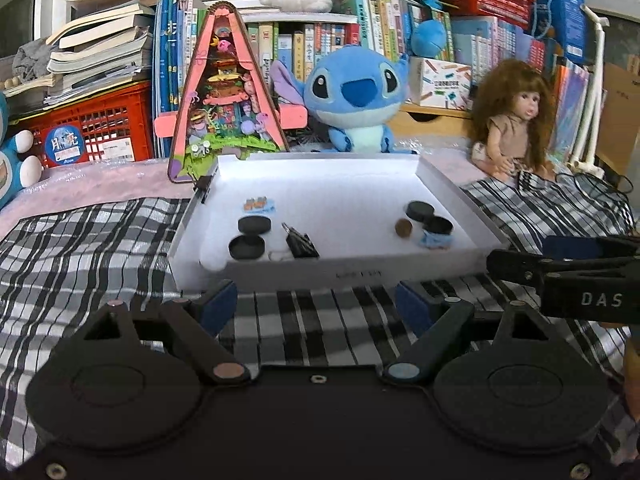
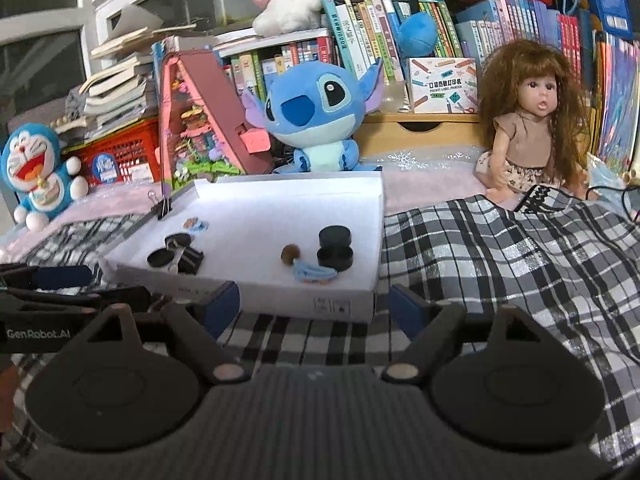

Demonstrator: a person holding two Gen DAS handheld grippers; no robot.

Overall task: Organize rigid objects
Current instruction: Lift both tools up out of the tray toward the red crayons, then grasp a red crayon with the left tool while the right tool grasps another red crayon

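Note:
A shallow white tray [image 1: 400,276] lies on the checked cloth just ahead of both grippers. On its left side lie two black round caps [image 1: 254,225], a black binder clip [image 1: 301,243] and a small blue-and-orange piece [image 1: 260,203]. Its right side holds two more black caps [image 1: 420,210], a brown ball [image 1: 404,228] and a blue piece [image 1: 434,242]. My left gripper [image 1: 316,308] stands open and empty, short of the tray's near wall. My right gripper [image 2: 316,308] is also open and empty before the tray's near right corner [image 2: 372,304]; it shows beside the left one [image 1: 520,254].
A second binder clip [image 2: 164,204] is clamped on the tray's far left wall. Behind the tray stand a blue plush [image 1: 356,96], a triangular pink model house [image 1: 224,92], a doll [image 2: 532,120] and shelves of books. Checked cloth [image 2: 500,260] spreads to the right.

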